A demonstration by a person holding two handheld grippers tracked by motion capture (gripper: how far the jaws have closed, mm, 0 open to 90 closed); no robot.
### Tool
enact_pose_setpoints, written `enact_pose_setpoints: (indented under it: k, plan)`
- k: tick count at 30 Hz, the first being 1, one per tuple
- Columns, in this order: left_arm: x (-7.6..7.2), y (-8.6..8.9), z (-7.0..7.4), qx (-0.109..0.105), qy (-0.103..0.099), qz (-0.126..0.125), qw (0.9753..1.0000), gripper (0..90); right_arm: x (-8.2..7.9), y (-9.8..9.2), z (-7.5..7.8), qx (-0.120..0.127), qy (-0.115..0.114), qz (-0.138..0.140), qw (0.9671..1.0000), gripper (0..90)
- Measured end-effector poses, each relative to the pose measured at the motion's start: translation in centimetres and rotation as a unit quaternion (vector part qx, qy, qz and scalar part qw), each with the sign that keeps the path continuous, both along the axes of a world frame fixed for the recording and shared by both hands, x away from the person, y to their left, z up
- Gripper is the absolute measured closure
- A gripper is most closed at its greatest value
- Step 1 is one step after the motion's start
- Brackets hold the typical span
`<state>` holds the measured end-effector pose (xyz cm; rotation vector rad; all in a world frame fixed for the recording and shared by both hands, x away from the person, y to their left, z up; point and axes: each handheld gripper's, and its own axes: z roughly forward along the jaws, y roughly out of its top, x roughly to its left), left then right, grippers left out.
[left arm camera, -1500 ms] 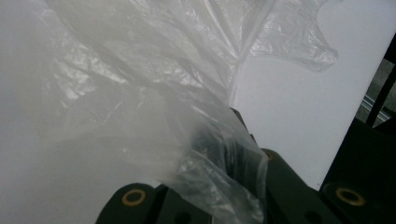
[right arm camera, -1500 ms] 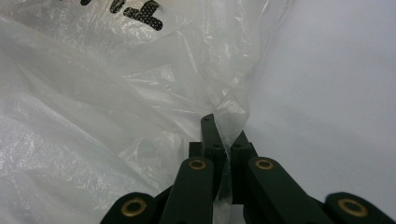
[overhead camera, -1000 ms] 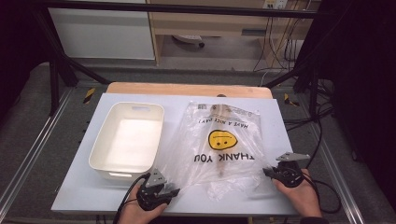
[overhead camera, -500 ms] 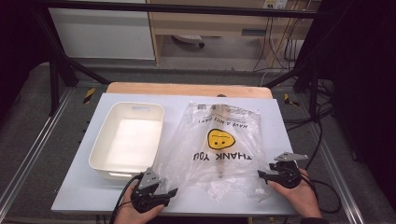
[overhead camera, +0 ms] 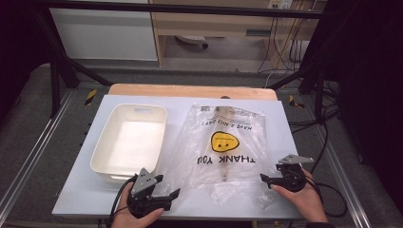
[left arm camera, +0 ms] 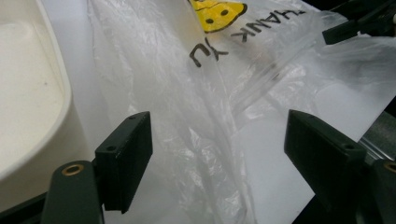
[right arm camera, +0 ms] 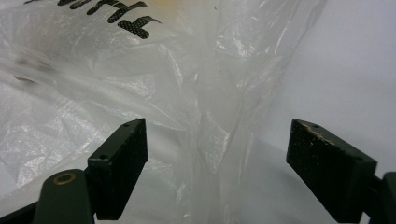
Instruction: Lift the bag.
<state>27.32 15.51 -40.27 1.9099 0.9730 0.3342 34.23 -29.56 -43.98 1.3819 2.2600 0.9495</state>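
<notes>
A clear plastic bag (overhead camera: 223,147) printed with a yellow smiley and "THANK YOU" lies flat on the grey table, its crumpled open end toward me. My left gripper (overhead camera: 173,194) sits at the bag's near left corner, jaws open, with the bag's edge (left arm camera: 205,154) lying between them. At the near right corner my right gripper (overhead camera: 263,178) is open too, its jaws either side of a bunched fold of the bag (right arm camera: 210,126). Neither gripper holds the plastic.
A white rectangular bin (overhead camera: 130,142), empty, stands left of the bag and close to the left gripper (left arm camera: 28,93). The table's near edge runs just below both hands. A wooden board (overhead camera: 190,90) borders the far edge.
Both grippers have drawn back slightly toward the near edge, and the left one has shifted a little left. The bag lies as before.
</notes>
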Motion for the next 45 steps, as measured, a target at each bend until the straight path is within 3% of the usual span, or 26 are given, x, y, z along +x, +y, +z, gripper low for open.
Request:
enact_pose_setpoints:
  k: [5, 14, 18, 28, 39, 45]
  plan:
    - [0.3, 0.1, 0.5, -0.013, 0.0, 0.004, 0.9999, 20.4, -0.6, 0.2, 0.1, -0.005, -0.004, 0.006, 1.0, 19.2]
    - [1.6, 0.6, 2.2, -0.032, -0.007, 0.018, 0.9993, 16.9, -0.5, 0.5, 1.0, 0.019, -0.027, 0.006, 0.9994, 14.1]
    - [2.1, 0.9, 2.8, -0.029, -0.017, 0.026, 0.9991, 16.7, -0.3, 0.7, 1.2, 0.024, -0.03, 0.01, 0.9992, 12.1]
    - [3.5, 1.8, 3.5, -0.034, -0.018, 0.044, 0.9983, 13.9, 0.6, 1.5, 2.1, 0.036, -0.05, 0.027, 0.9977, 11.1]
    - [4.4, 2.9, 3.7, -0.03, -0.022, 0.061, 0.9974, 13.2, 1.5, 2.6, 2.4, 0.049, -0.052, 0.029, 0.997, 9.5]
    - [4.9, 3.7, 4.2, -0.029, -0.034, 0.071, 0.9965, 12.1, 1.8, 2.9, 2.5, 0.052, -0.053, 0.024, 0.997, 7.1]
